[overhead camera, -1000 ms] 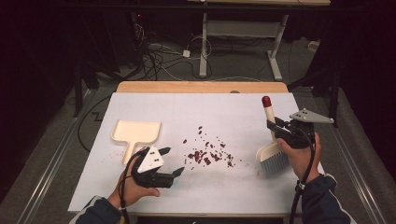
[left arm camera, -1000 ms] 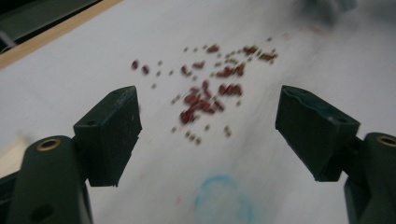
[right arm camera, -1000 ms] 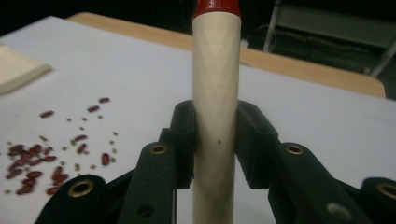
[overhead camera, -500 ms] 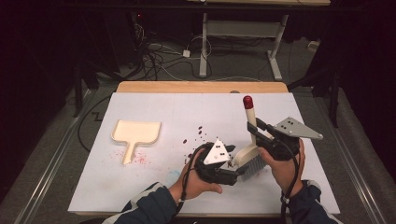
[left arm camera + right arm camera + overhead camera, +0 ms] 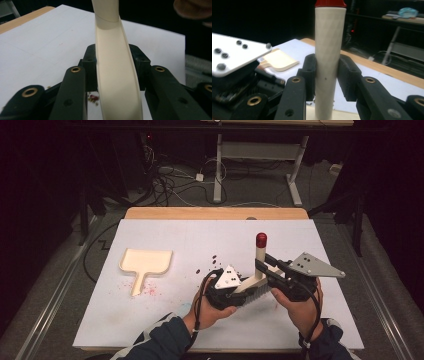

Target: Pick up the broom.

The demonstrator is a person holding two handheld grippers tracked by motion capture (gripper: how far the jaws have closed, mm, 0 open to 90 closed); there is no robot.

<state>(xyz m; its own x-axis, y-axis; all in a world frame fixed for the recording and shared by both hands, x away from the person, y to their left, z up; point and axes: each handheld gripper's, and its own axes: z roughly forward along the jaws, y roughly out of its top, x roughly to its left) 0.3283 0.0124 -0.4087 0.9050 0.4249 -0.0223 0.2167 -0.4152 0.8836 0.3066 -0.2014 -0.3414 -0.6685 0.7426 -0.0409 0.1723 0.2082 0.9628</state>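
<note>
Since the earlier frame, the left gripper crossed right to the brush. Its jaws had just closed, clamping the brush back. The right gripper pinched the handle.

Open white surface lay bare along the near edge and across the far half, leaving wide passage. A cream dustpan sat at the left, well apart from dark red crumbs scattered mid-surface, which blocked the centre beside the upright brush.
</note>
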